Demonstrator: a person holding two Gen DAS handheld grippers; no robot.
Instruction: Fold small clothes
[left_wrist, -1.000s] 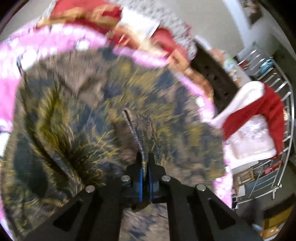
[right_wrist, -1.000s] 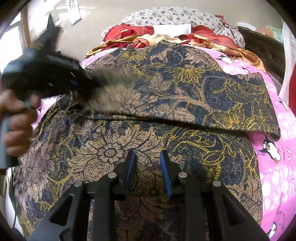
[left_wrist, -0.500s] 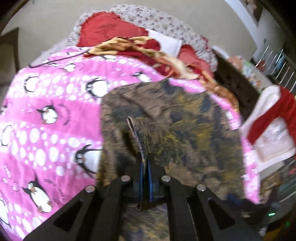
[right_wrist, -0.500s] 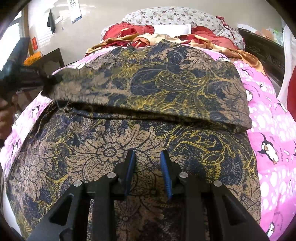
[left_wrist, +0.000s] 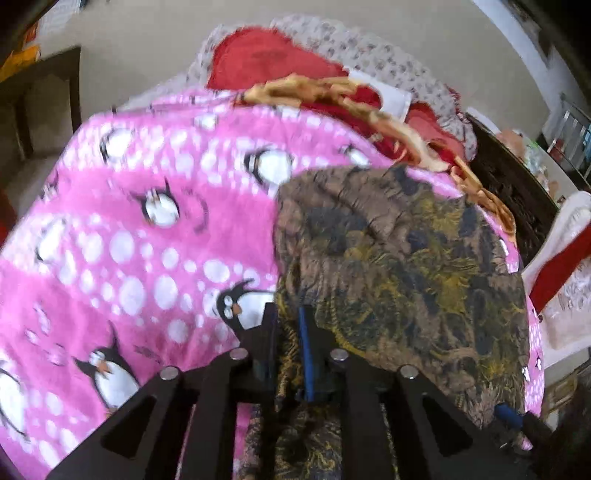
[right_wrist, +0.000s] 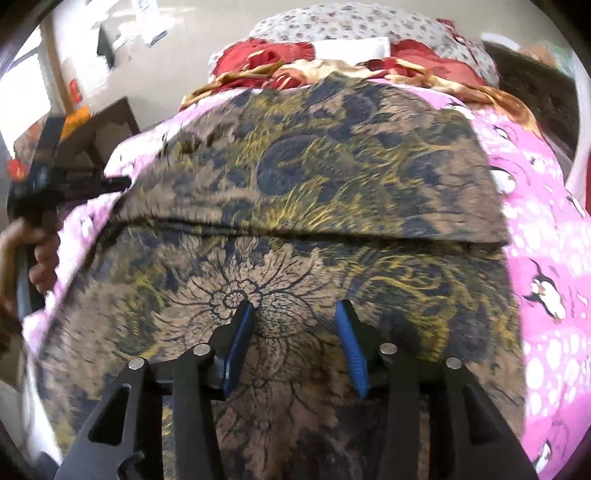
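On the pink penguin blanket (left_wrist: 122, 236) the brown floral garment (right_wrist: 303, 173) lies with one fold laid across; further folds remain. The left gripper (left_wrist: 286, 354), jaws just opening, straddles its edge loosely, and the right gripper (right_wrist: 293, 339), also widening, holds nothing.

Lighting: daylight, fairly bright and even. My right view has a blown-out window (right_wrist: 26, 92) at upper left, with pale glare on the wall (right_wrist: 122, 44) beside it.

Shadows: soft; a dark band lies under the fold of the cloth (right_wrist: 332, 192).

Blur: my left view smears the blanket (left_wrist: 140, 221) and its penguins, worst at far left. In my right view the cloth's print streaks around the fold and sharpens near my fingers (right_wrist: 240, 332).

Distortion: strong fisheye bulge; black vignette in every corner.

Focus: the pillows (left_wrist: 369, 62) at the back are soft.
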